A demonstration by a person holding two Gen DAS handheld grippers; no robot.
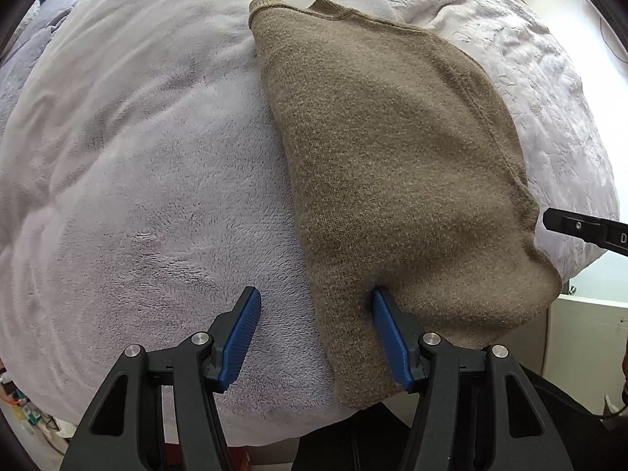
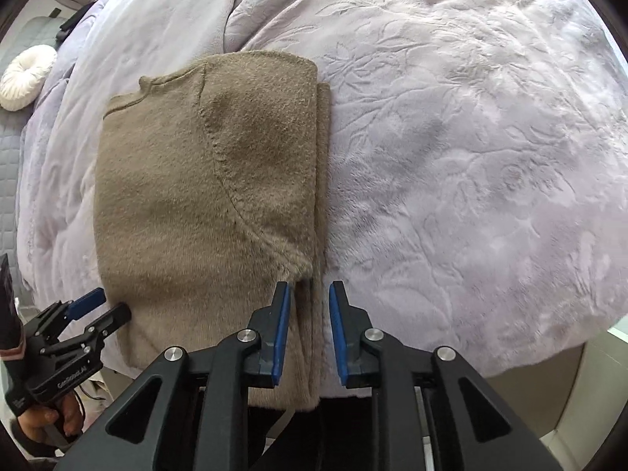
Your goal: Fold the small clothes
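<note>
Your work surface is a bed covered by a pale lilac plush blanket (image 2: 451, 157), embossed with a leaf pattern on one half and smooth on the other. The folded brown sweater (image 2: 204, 196) lies near the bed's front edge, its hem overhanging that edge. Your left gripper (image 1: 314, 298) stands open, straddling the sweater's side edge. Your right gripper (image 2: 310, 286) is parted narrowly over the opposite folded edge, pads not pressing it. A white round cushion (image 2: 25, 78) rests beyond the blanket's far corner.
</note>
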